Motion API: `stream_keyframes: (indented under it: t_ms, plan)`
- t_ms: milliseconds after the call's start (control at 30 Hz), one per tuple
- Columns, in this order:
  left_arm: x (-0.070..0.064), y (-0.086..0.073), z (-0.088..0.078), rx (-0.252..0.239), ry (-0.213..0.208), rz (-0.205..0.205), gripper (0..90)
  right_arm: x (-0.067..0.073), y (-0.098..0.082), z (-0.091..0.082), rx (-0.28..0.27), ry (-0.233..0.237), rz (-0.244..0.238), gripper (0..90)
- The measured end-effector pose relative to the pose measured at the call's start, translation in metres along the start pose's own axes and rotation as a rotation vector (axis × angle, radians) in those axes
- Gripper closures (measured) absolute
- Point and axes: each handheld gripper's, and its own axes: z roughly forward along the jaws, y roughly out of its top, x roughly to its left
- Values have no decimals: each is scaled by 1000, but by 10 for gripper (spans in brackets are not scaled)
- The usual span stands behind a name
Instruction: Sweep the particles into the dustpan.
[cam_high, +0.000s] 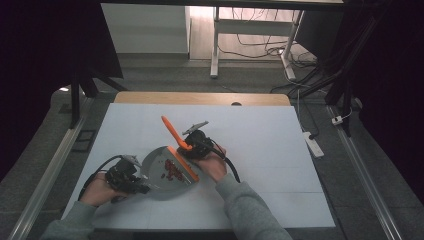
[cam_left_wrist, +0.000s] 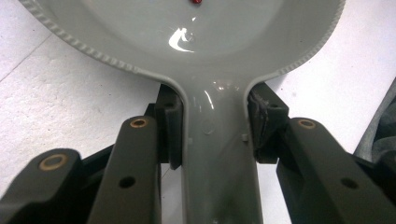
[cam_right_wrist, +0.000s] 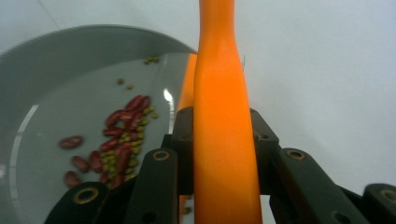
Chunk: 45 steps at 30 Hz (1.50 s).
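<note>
**High view: grey dustpan and orange brush held over the white table**

High view puts the grey dustpan near the front left of the white table. We read its long axis as running from the handle, at the lower left, up and to the right, where the wide mouth meets the orange brush. Our left gripper is clenched on the dustpan's handle; in the left gripper view the two pads press on either side of the handle's narrow neck, with the pan spreading away from the jaws.

Our right gripper is clamped on the brush handle, which slants up and to the left, its free tip pointing toward the table's far side. The brush head lies along the pan's open edge.

The dustpan is glossy grey with a ribbed rim. Inside it lie dark red beans mixed with small green ones, piled close to the brush.

The right gripper view cuts off the brush's tip at the top, and its handle hides most of the head. We cannot make out the bristles.
</note>
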Motion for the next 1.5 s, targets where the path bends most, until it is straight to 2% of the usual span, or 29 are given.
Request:
stream_keyframes:
  t_ms: [233, 333, 433, 533, 600, 700, 867, 1067, 1267, 1367, 1500]
  plan:
    - [0, 0, 1, 5, 0, -1, 620, 10, -2, 0, -14, 37, 5, 706]
    - [0, 0, 1, 6, 1, -3, 619, 14, -1, -2, -38, 92, 43, 707]
    - [0, 0, 1, 2, 1, -3, 619, 22, 1, -2, -53, 140, 49, 707]
    - [0, 0, 1, 4, 0, -5, 619, 34, 4, 0, -67, 201, 41, 707]
    - [0, 0, 1, 3, 0, -6, 619, 38, 7, -1, -88, 215, 28, 707]
    - [0, 0, 1, -1, -2, -6, 619, 35, 10, -9, -125, 194, 32, 706]
    - [0, 0, 1, -1, -2, -5, 619, 16, 9, -26, -166, 112, 45, 707]
    - [0, 0, 1, -2, -2, -6, 620, -6, 5, -35, -166, 46, 75, 706]
    - [0, 0, 1, -4, -2, -5, 619, -20, 2, -23, -108, -36, 59, 706]
    - [0, 0, 1, -2, -2, -5, 620, -24, 1, -14, -74, -61, 61, 706]
    - [0, 0, 1, -3, -2, -5, 619, -24, 2, 2, -47, -56, 66, 707]
